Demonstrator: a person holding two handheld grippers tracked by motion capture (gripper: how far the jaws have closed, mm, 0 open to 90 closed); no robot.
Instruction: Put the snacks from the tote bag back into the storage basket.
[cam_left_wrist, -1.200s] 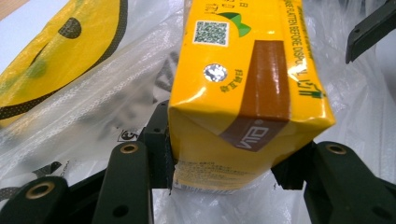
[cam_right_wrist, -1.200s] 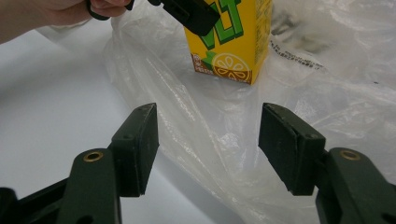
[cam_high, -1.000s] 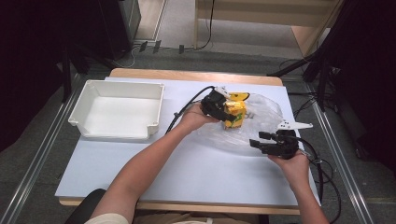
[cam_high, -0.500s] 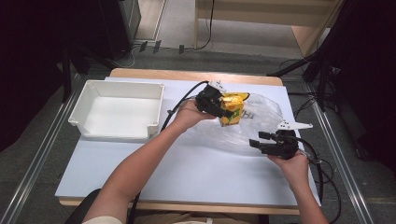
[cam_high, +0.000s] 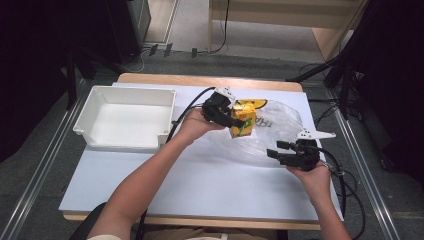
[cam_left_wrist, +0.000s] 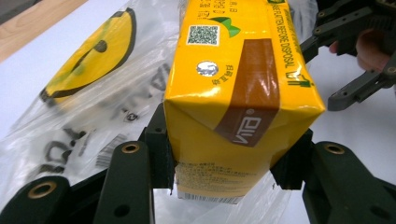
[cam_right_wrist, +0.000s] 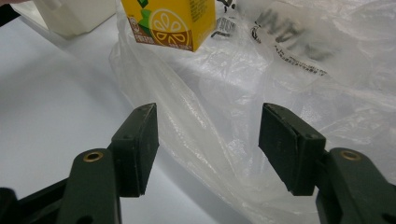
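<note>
Fingers on your left gripper (cam_high: 231, 121) are clamped on a yellow juice carton (cam_high: 243, 120), one pad on each side of it; in the left gripper view the pads (cam_left_wrist: 161, 154) press the carton's (cam_left_wrist: 233, 107) two narrow flanks near its lower end. You hold the carton lifted off the desk (cam_high: 200, 185), above the near left edge of the clear plastic bag (cam_high: 280, 132). In the right gripper view the carton's bottom (cam_right_wrist: 170, 23) hangs clear of the surface, with the bag's crumpled film (cam_right_wrist: 261, 93) below and behind it.

That bag lies flat on the far right part of the desk, printed with a yellow smiley face (cam_left_wrist: 91, 53) and dark lettering. The carton sits between the bag's smiley print and your left hand (cam_high: 195, 125).

Your right gripper (cam_high: 276, 152) rests low at the bag's near right edge, its fingers spread apart with nothing pinched between the pads (cam_right_wrist: 140, 144); the loose plastic lies in the gap between them, but whether it touches either pad you cannot tell from here.

A white plastic bin (cam_high: 125, 117) stands on the left part of the desk, well apart from the carton.
</note>
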